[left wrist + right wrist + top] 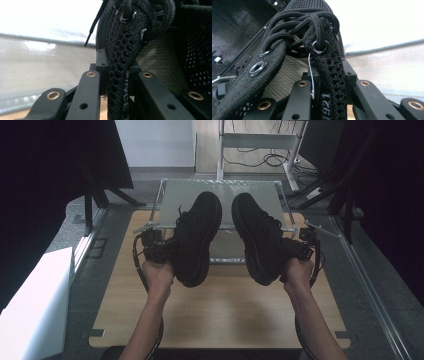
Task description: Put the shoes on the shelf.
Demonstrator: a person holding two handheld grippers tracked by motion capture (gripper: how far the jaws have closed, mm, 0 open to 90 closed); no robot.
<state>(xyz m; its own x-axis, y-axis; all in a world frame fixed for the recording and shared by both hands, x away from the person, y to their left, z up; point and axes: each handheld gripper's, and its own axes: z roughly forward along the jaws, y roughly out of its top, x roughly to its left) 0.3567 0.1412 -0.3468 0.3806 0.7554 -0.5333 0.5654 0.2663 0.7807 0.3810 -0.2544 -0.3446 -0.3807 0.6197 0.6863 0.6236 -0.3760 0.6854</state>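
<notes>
Two black lace-up shoes mid-frame, one per gripper: left gripper [161, 251] has its jaws clamped on the left shoe [196, 237] collar, right gripper [296, 251] same with the right shoe [256, 236]. One wooden bench [220, 315], one metal-framed rack [220, 195] behind, grey floor, dark curtains both sides

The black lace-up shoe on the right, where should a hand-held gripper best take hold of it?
Grip the black lace-up mesh shoe by its collar wall beside the top eyelet, coming from the open heel end. That wall is thin and stands free, so jaws fit either side, as the right hand-held gripper shows.
</notes>
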